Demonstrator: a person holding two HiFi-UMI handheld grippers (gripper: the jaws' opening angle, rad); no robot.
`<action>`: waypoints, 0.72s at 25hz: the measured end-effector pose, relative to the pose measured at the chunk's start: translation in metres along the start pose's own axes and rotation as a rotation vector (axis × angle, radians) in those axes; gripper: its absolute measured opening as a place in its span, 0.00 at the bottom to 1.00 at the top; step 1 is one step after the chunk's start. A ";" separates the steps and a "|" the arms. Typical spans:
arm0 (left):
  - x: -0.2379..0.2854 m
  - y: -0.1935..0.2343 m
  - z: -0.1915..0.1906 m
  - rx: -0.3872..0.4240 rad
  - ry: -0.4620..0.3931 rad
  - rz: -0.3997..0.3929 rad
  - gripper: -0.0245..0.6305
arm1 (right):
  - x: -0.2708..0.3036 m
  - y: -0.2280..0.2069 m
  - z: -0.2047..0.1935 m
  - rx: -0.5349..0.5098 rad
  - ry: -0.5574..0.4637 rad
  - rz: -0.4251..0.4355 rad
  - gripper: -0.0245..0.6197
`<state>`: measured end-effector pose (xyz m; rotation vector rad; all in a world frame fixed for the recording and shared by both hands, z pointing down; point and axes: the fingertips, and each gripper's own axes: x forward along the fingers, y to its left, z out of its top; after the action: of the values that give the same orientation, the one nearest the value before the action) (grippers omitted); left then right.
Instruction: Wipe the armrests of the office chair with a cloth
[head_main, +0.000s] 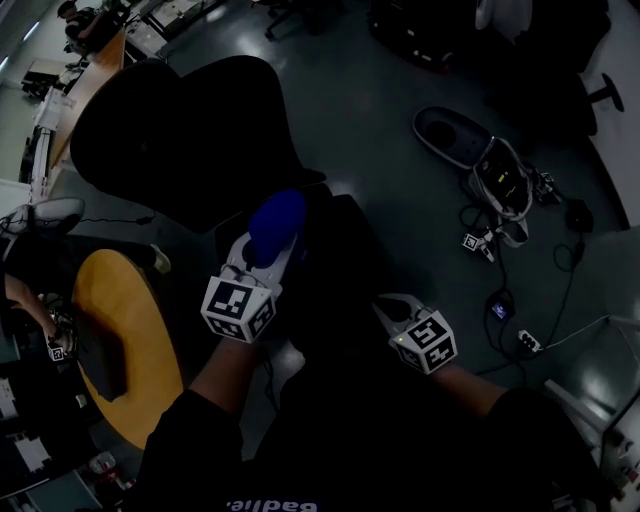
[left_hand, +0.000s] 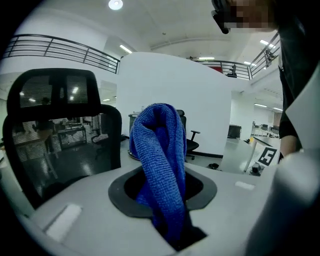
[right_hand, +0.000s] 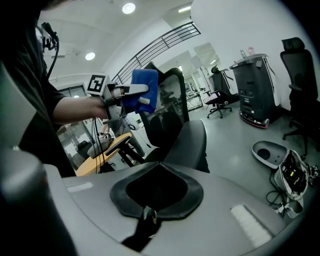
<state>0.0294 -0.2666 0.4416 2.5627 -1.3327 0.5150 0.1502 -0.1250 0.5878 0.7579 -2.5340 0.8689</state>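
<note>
You stand on a glossy grey floor (head_main: 380, 150), with loose cables (head_main: 470, 213) strewn at your right. A round wooden table (head_main: 150, 320) sits at your left. Around you rise a curved white wall (left_hand: 170, 85) and a railed balcony (left_hand: 60, 50), under round ceiling lights (right_hand: 128, 8). A spare black chair (right_hand: 297, 75) and a dark cart (right_hand: 252, 85) stand by the far wall.

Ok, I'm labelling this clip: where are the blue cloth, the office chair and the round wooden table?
blue cloth (left_hand: 162, 165): left gripper view, middle of the fold.
office chair (head_main: 180, 140): head view, its backrest.
round wooden table (head_main: 140, 305): head view, bare top.
</note>
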 end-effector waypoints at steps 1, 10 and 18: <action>0.010 0.001 0.000 0.017 0.011 -0.014 0.24 | 0.001 -0.001 -0.004 0.010 0.008 -0.001 0.05; 0.106 0.007 -0.017 0.160 0.161 -0.116 0.24 | 0.013 -0.012 -0.021 0.048 0.048 -0.005 0.05; 0.170 0.001 -0.044 0.237 0.288 -0.192 0.24 | 0.021 -0.011 -0.033 0.068 0.066 0.010 0.05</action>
<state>0.1095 -0.3791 0.5497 2.6313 -0.9685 1.0124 0.1453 -0.1189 0.6282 0.7249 -2.4636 0.9721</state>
